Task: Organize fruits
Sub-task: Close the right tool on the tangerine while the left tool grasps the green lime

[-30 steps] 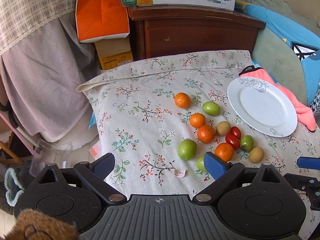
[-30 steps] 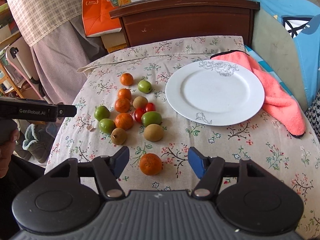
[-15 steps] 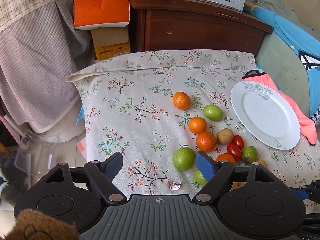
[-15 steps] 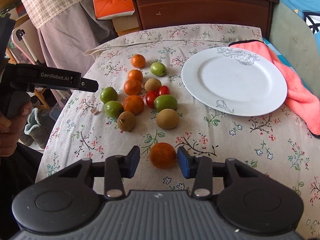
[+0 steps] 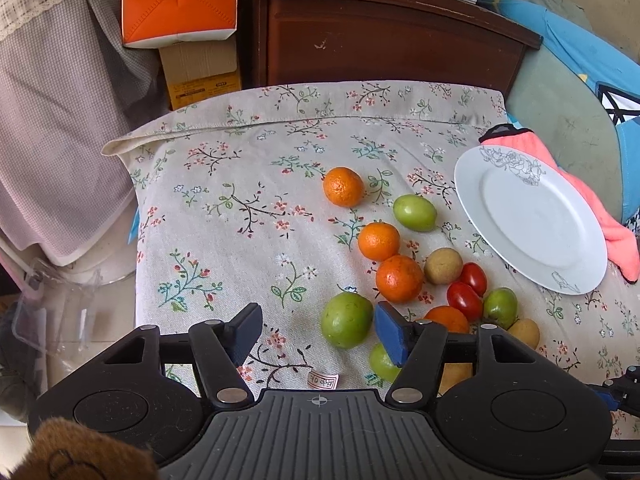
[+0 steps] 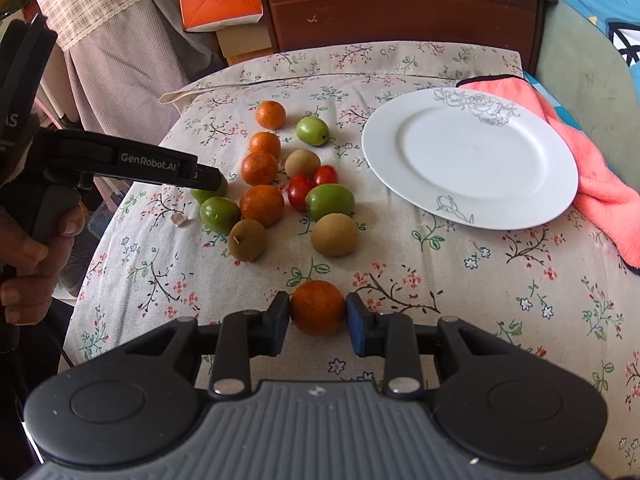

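Left wrist view, tool: the left gripper [image 5: 316, 334] sits low over the floral tablecloth [image 5: 240, 216]; its jaws have just been closing and are narrower than a second ago, yet still parted.
Left wrist view, target: a green fruit [image 5: 346, 320] lies between the pads, hard by the blue right-hand pad [image 5: 391, 336], with a clear gap to the other one. Nothing is gripped yet.
Left wrist view, change: the fruit heap fills more of the view than a second ago, as the gripper has come down toward it.
Left wrist view, other fruit: three oranges [image 5: 378, 241] run in a line away from the camera, two cherry tomatoes [image 5: 464, 301] and a brownish fruit [image 5: 442, 265] beside them. All rest on the cloth.
Left wrist view, plate: the white plate [image 5: 476, 184] at the right holds no fruit.

Right wrist view, tool: the right gripper [image 6: 317, 320] is clenched on a lone orange [image 6: 317, 307], a pad touching each side. Its jaws have just been closing; a second ago they stood wide of it.
Right wrist view, orange: it still appears to sit on the tablecloth [image 6: 440, 280], apart from the heap and not lifted.
Right wrist view, plate: the plate [image 6: 384, 160] lies beyond and to the right, bare, a pink cloth [image 6: 592, 176] tucked under its far edge.
Right wrist view, other hand: the left gripper's black body [image 6: 132, 162] reaches over the green fruits at the heap's left edge.

Meaning for the task: one orange looks secured and ready to be lifted, probably to the plate; the green fruit needs a further squeeze first. Sorting has barely begun.
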`<act>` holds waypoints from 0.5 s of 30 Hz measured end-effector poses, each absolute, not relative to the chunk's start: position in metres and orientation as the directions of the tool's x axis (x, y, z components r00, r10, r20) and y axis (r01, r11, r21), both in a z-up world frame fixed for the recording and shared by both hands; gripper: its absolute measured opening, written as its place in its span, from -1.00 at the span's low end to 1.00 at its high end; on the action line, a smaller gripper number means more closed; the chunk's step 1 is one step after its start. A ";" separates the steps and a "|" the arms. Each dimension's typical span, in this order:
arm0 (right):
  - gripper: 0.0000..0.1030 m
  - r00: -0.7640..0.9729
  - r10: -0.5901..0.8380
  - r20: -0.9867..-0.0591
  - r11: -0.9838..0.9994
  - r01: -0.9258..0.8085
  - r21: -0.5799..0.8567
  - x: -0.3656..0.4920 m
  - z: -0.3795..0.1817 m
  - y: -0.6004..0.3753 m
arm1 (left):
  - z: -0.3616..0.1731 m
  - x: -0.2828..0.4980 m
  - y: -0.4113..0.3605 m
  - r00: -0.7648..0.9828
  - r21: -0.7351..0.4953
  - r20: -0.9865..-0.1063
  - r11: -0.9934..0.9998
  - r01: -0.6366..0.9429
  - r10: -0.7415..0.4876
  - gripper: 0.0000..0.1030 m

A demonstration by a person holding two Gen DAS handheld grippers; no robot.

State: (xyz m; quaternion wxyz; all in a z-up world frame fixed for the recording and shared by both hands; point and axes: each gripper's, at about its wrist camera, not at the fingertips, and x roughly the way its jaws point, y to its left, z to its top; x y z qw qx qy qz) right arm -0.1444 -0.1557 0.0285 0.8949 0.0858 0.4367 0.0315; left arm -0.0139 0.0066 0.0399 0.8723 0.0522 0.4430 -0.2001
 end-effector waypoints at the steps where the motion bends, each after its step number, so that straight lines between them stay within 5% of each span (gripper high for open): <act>1: -0.40 0.616 0.131 -0.777 0.983 0.021 0.183 -0.144 0.028 -0.156 | 0.038 -0.013 0.005 0.523 -0.091 -0.796 0.915 0.394 -0.304 0.12; 5: -0.40 0.610 0.135 -0.781 0.980 0.034 0.196 -0.142 0.028 -0.155 | 0.030 -0.010 0.002 0.514 -0.093 -0.804 0.917 0.389 -0.299 0.07; 12: -0.41 0.611 0.141 -0.779 0.976 0.045 0.212 -0.140 0.027 -0.157 | 0.029 -0.013 -0.002 0.515 -0.107 -0.787 0.899 0.426 -0.338 -0.49; 15: -0.42 0.612 0.140 -0.778 0.975 0.053 0.217 -0.140 0.028 -0.158 | 0.029 -0.015 -0.003 0.518 -0.112 -0.782 0.896 0.429 -0.346 -0.49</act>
